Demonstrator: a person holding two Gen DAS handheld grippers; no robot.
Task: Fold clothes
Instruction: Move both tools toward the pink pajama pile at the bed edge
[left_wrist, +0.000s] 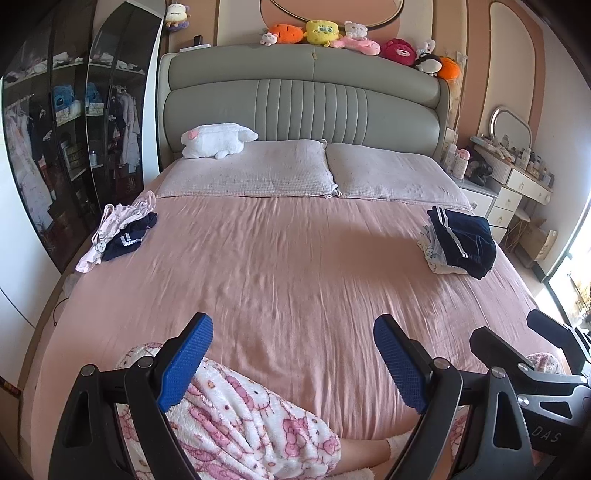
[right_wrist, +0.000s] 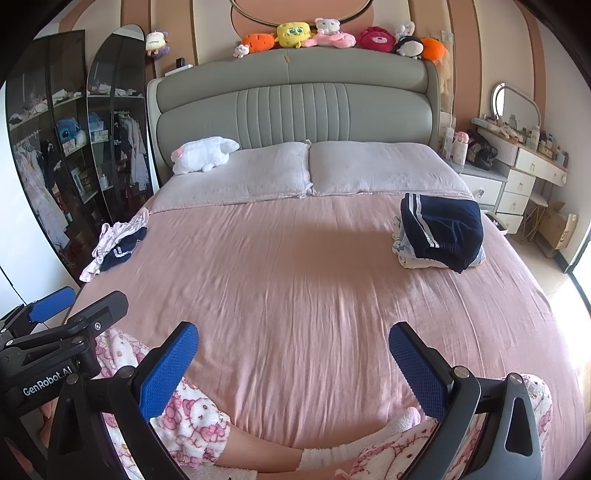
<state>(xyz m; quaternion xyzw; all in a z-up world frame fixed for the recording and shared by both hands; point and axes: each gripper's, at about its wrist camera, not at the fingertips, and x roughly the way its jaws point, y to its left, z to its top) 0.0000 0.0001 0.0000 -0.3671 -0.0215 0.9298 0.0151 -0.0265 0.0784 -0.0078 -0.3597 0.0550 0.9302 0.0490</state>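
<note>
Fingers (left_wrist: 184, 365) of both grippers stood spread and empty, while at ten o'clock the loose clothes heap (left_wrist: 118, 230) looked light, limp, best pinched at a hem.

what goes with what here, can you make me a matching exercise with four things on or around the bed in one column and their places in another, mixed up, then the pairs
Things:
1. folded navy clothes
2. loose pile of clothes
3. white plush
4. yellow plush

Places:
A. on top of the headboard
B. left edge of the bed
C. on the left pillow
D. right side of the bed, stacked on lighter clothes

Pairs: 1-D, 2-B, 3-C, 4-A
</note>
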